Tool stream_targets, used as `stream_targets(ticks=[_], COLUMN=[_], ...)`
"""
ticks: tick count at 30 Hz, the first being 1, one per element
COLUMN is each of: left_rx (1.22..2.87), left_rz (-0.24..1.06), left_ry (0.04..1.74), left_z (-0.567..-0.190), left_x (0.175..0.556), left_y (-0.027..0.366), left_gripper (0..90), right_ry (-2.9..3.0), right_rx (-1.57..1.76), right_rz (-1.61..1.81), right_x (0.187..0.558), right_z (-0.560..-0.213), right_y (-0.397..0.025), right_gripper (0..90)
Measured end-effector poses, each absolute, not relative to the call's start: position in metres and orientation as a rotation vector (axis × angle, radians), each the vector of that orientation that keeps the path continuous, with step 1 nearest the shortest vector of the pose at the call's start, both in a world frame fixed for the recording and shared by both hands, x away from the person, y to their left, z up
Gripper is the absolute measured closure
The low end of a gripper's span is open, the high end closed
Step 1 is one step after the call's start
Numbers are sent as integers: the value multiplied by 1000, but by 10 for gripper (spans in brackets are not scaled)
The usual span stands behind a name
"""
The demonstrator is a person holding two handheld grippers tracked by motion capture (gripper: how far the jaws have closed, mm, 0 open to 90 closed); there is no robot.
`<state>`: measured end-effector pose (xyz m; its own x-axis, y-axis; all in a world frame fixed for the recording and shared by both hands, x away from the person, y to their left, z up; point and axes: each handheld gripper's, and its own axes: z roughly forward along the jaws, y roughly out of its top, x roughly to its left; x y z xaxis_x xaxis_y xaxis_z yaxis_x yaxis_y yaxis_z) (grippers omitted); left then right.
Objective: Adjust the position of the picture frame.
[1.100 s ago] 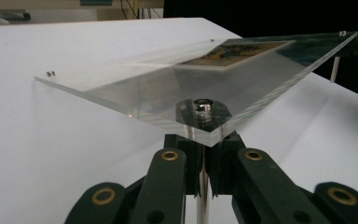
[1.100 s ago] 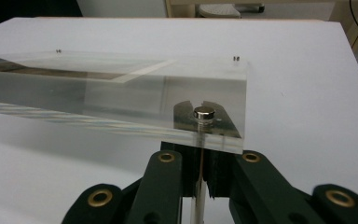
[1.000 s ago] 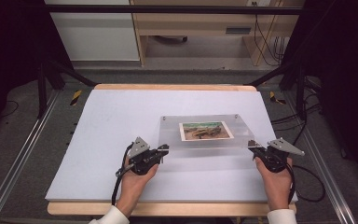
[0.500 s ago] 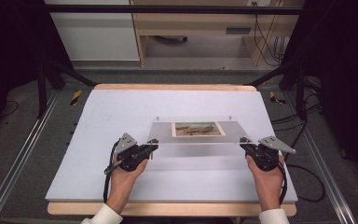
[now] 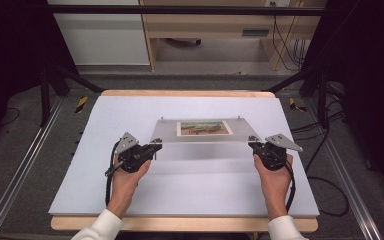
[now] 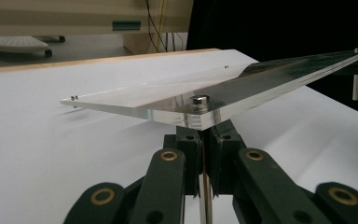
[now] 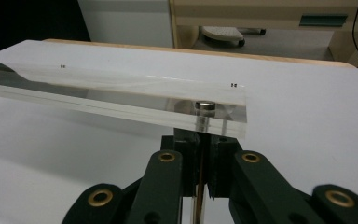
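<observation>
Table: white sheet-covered tabletop point(image 5: 190, 190) with a pale wooden edge; a person's two forearms in white sleeves come in from 6 o'clock.
Panel: clear rectangular acrylic photo frame point(image 5: 200, 131) with a small landscape picture point(image 5: 204, 128) sandwiched at its middle, sitting at the centre of the table and held up off the white surface; its faint shadow lies on the sheet toward 6 o'clock.
Panel corners: short round silver standoff posts; one at the near corner in the left gripper view point(image 6: 199, 101), one in the right gripper view point(image 7: 205, 108), more small ones at the far corners.
Left gripper: black two-jaw gripper with a grey three-cornered plate point(image 5: 154, 147), at 9 o'clock of the panel, meeting its near-left corner. In the left gripper view point(image 6: 204, 140) the jaws are drawn together on a thin metal pin directly under the corner post, the acrylic edge resting just above them.
Right gripper: matching black gripper point(image 5: 253, 145), at 3 o'clock of the panel, at its near-right corner. In the right gripper view point(image 7: 204, 142) the jaws are pinched on the pin below that post.
Panel attitude: roughly level between the two grippers.
Surroundings: grey floor, metal rails at 9 and 3 o'clock, a pale wooden desk point(image 5: 215, 20) at 12 o'clock.
</observation>
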<state>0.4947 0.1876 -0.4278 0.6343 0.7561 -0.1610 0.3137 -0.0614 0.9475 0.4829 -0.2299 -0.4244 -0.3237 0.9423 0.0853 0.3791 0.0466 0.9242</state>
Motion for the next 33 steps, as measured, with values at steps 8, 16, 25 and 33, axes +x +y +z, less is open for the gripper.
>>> stream_targets(ticks=[8,16,25,33], left_rx=[1666,1662,1688,1711], left_rz=[469,453,458,458], left_ry=[853,880,900,940], left_z=[-426,-437,-444,-449], left_x=[519,524,521,516], left_y=[198,205,206,205], left_gripper=[832,833,836,841], right_ry=[1735,1761,1763,1787], right_rx=[1360,1357,1364,1383], right_rz=[1284,1249,1247,1233], right_x=[504,506,503,500], right_z=[-426,-432,-437,-443], right_y=[-221,-211,-208,-207], right_gripper=[849,845,848,848])
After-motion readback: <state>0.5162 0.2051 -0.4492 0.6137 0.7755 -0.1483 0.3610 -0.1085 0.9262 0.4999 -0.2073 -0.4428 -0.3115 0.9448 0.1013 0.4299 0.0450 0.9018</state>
